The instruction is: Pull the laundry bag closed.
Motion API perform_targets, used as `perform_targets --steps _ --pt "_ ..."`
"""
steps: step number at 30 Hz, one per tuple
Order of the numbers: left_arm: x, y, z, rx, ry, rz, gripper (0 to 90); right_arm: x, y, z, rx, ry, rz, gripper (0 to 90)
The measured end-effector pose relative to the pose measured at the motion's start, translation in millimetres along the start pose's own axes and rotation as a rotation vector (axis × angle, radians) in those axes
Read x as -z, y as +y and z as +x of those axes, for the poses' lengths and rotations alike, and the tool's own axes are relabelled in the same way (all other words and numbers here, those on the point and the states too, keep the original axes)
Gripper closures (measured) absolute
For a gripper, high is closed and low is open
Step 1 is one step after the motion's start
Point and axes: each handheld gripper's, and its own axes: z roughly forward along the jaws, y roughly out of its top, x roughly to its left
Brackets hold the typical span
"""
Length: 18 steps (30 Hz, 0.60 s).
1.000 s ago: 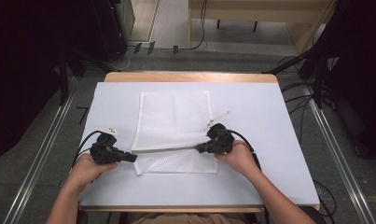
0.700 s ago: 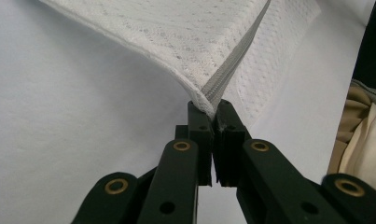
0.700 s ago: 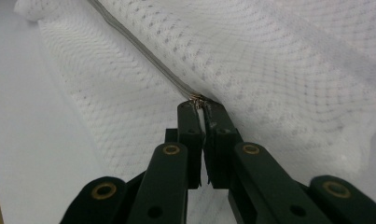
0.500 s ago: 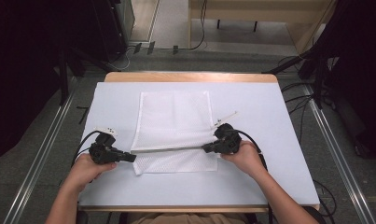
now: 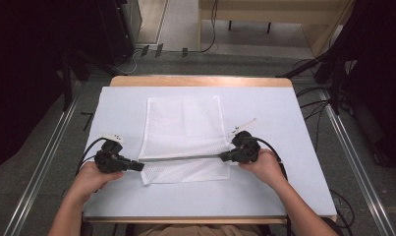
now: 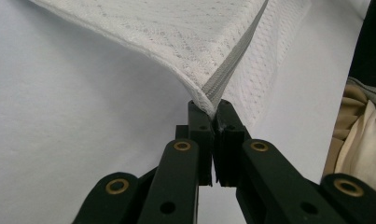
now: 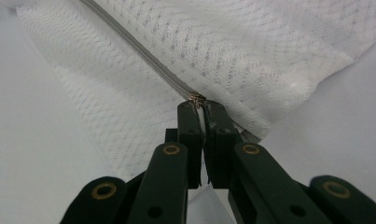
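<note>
Tool point(image 6: 213, 109) clamped on mesh bag's point(image 6: 185, 37) corner beside grey zipper point(image 6: 232, 56)

Left gripper point(image 5: 136, 167) and right gripper point(image 5: 224, 157) clamped tight, facing each other.

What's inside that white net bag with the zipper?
Nothing shows through the white mesh bag; it lies flat on the table. Its grey zipper looks closed along the stretch in view, so the inside stays covered.
</note>
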Motion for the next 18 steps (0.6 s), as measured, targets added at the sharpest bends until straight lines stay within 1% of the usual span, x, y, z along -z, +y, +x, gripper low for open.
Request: perform_targets --steps 2,6,9,11,13,14,16,18 --pt "-0.6 -0.1 0.5 0.018 0.0 0.008 87.5 0.2 0.2 2.2 0.005 -0.004 -0.002 88.1" --pt "-0.6 0.1 0.3 0.019 -0.001 0.007 87.0 -0.3 0.2 3.7 0.002 -0.001 -0.004 87.8" --pt "-0.7 -0.1 -0.2 0.015 0.004 0.003 85.9 -0.6 0.4 4.3 0.001 -0.008 0.0 87.5" --pt "-0.7 -0.3 0.4 0.02 0.01 0.001 83.2 -1.0 0.6 4.5 0.008 -0.011 -0.002 87.3" --pt "-0.3 -0.7 1.4 0.024 0.027 -0.004 79.0 -1.9 0.8 4.8 0.007 -0.012 -0.004 87.2" --pt "0.1 -0.8 2.4 0.034 0.018 0.0 78.7 -2.4 1.0 5.2 0.004 -0.013 -0.004 87.2" --pt "-0.6 -1.1 2.7 0.039 0.018 -0.004 75.6 -3.8 1.5 5.5 0.014 -0.01 -0.002 87.1" --pt "-1.1 -0.8 2.8 0.034 0.023 -0.003 73.1 -4.5 2.0 6.0 0.014 -0.012 0.0 86.3"
